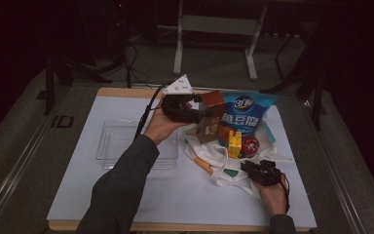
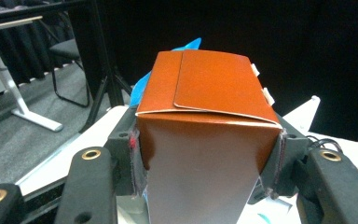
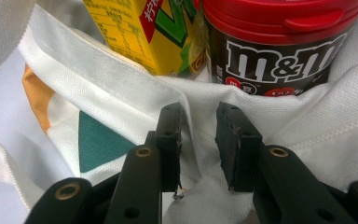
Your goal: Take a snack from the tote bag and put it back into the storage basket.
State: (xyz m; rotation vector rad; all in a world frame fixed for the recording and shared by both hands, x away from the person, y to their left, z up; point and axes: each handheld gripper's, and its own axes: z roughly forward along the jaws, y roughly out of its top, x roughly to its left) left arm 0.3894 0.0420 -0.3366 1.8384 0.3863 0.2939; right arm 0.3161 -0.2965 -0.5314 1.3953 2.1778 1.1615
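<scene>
Keep the left gripper clamped on the brown box, raised left of the bag; carry left to the tray; right gripper pinching bag cloth, hold steady.

The left forearm, in a dark sleeve, runs up from the bottom edge and slants right toward the middle of the counter. Its hand is raised, wrist bent, carrying the left gripper with its grey three-cornered plate on top and its cable trailing down past the wrist. The jaws point right and are pressed against something wide held between them. The right hand lies low near the front right corner, its gripper pointing left and slightly away, the jaws nearly closed on a fold of cloth.
</scene>
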